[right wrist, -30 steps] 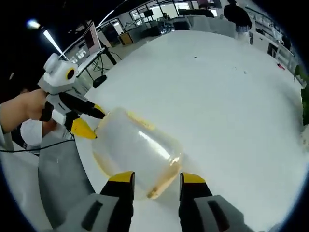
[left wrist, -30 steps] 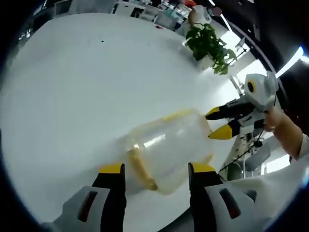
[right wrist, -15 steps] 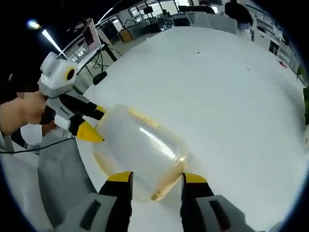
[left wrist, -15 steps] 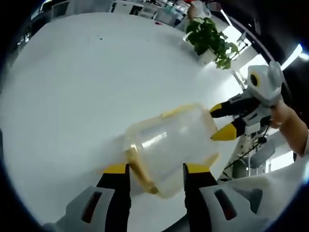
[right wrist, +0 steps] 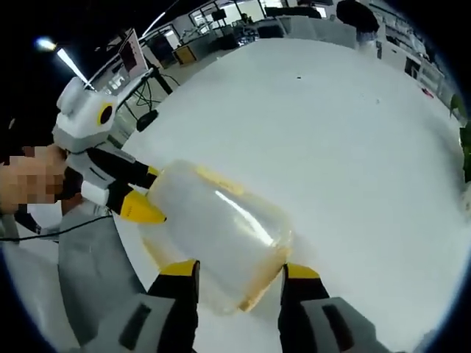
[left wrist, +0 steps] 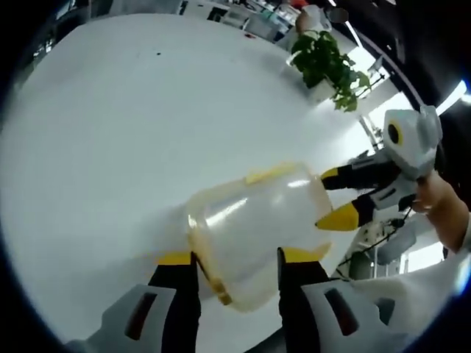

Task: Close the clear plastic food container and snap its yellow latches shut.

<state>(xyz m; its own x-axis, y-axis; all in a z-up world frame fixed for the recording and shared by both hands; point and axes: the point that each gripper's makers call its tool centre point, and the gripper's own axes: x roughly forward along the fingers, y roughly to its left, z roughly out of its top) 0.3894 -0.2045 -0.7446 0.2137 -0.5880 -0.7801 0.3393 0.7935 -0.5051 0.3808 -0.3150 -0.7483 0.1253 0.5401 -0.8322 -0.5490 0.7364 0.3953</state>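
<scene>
Container (left wrist: 254, 232) on its side at the near edge of the white table (left wrist: 110, 125), long axis running from one gripper to the other; yellow latch (left wrist: 210, 265) down the end facing the left gripper (left wrist: 234, 257), a second latch (left wrist: 268, 173) along the upper edge. Left gripper at one end, jaws apart and bracketing that end, contact not clear; right gripper (right wrist: 237, 268) at the opposite end, jaws likewise apart around the rim; whether either pair truly clamps cannot be told. Seen from the left gripper view, right gripper's tips touching the far end. Equally near on both sides; next move likely depends on squeezing inward along that axis. Potted plant (left wrist: 324, 62) well apart.
</scene>
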